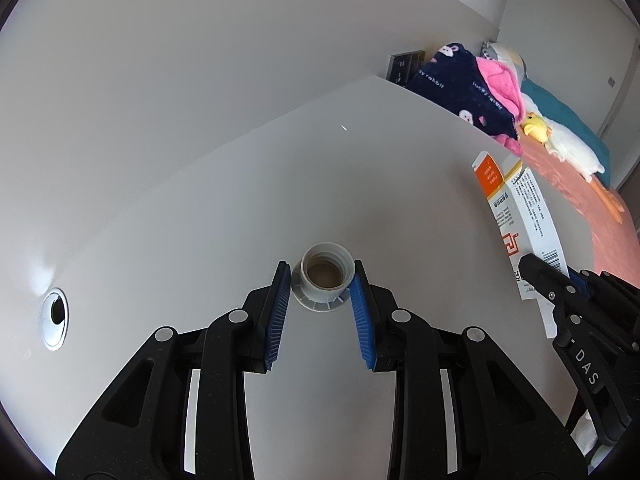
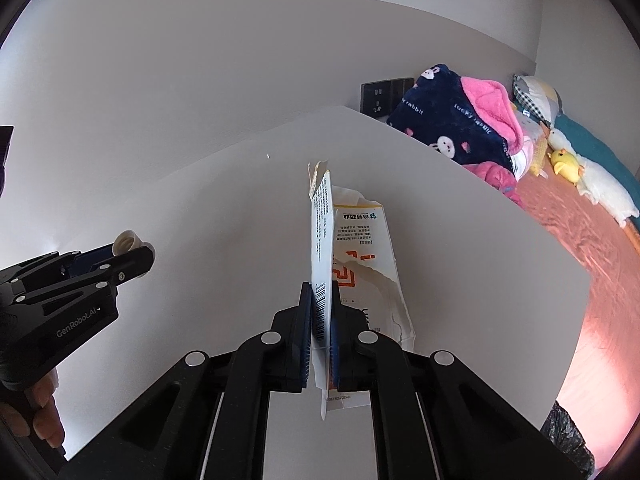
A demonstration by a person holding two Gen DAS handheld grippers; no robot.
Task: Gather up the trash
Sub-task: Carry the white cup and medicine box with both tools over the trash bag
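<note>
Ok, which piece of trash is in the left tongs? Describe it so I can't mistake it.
Above the white desk, look between the blue pads of the left tongs. They pinch a small white plastic bottle cap, open side toward the camera. Unlike the flat torn orange-and-white carton in the right tongs, it is round.

You're in a bedroom at home — a white desk (image 1: pixel 200 200) against the wall beside a bed (image 2: pixel 580 248) with an orange sheet, piled with a fleece blanket (image 2: pixel 452 120), pillows (image 2: pixel 536 94) and soft toys (image 2: pixel 566 164).
</note>
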